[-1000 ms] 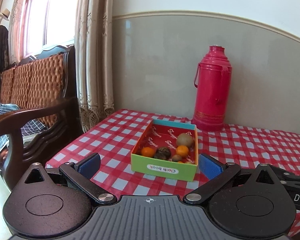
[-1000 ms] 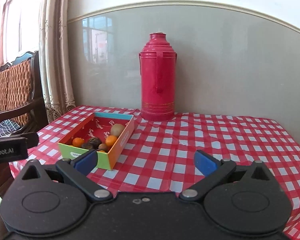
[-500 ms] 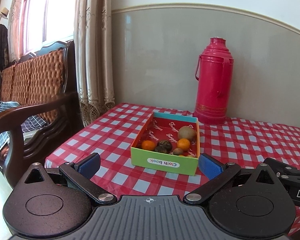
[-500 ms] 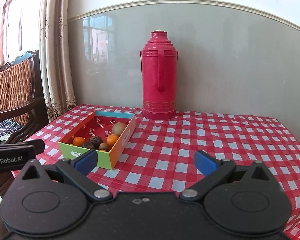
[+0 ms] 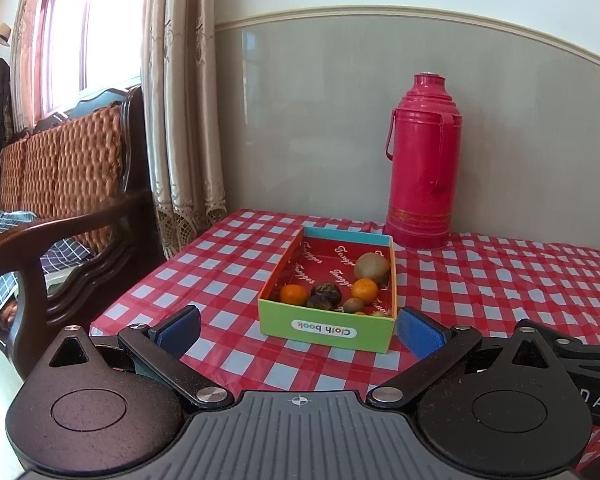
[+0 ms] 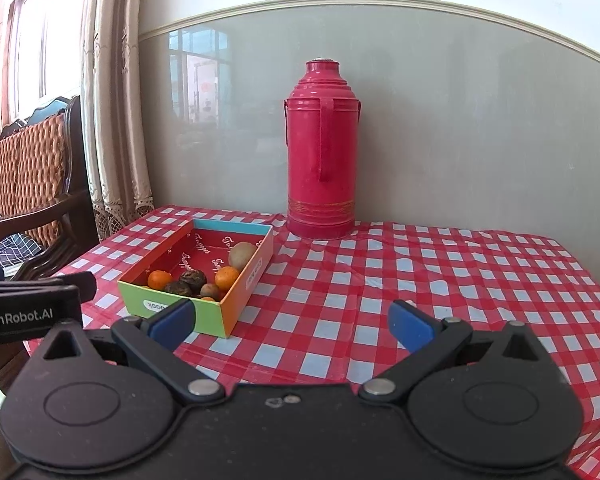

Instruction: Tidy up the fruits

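A green and orange cardboard box [image 5: 326,330] [image 6: 236,292] with a red inside stands on the checked table. It holds a kiwi [image 5: 371,267] [image 6: 242,254], two small oranges [image 5: 294,294] [image 5: 365,290], dark wrinkled fruits [image 5: 326,294] and a small brown fruit [image 5: 354,305]. My left gripper [image 5: 298,330] is open and empty, in front of the box. My right gripper [image 6: 290,322] is open and empty, right of the box over the cloth.
A tall red thermos [image 5: 420,160] [image 6: 322,152] stands at the back by the wall. The red-white checked tablecloth [image 6: 440,272] covers the table. A wooden armchair [image 5: 60,208] and curtains [image 5: 180,100] are to the left of the table edge.
Both grippers have risen and drawn slightly nearer the table, so the box and thermos sit lower in view. Both grippers stay open.
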The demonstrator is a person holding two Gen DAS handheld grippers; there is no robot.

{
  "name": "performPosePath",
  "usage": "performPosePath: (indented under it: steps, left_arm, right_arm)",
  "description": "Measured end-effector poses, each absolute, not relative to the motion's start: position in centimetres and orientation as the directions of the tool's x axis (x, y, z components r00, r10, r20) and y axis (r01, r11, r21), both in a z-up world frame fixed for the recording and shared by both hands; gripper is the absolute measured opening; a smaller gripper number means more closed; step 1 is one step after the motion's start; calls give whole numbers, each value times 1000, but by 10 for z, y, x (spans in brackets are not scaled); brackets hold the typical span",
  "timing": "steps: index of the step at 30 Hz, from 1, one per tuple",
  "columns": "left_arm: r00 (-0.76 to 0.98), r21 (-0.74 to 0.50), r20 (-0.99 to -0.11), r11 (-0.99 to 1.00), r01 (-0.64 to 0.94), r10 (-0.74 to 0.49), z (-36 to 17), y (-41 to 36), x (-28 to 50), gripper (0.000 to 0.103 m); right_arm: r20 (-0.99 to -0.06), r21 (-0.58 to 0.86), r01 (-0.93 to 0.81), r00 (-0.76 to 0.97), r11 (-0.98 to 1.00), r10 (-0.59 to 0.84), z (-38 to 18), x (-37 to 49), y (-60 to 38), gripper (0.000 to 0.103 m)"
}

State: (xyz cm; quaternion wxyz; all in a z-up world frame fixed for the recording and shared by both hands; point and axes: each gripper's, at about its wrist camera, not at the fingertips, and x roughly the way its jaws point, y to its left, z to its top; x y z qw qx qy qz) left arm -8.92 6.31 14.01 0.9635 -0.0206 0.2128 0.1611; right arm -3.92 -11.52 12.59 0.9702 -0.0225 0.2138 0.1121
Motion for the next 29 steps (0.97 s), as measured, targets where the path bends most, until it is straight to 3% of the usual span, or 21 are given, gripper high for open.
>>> performPosePath:
  steps: [29]
  left_arm:
    - [870,-5,-402,950,-313,285,137,69,-87,103]
  right_arm:
    - [-424,10,-239,879,971,220,125,-32,-109,97]
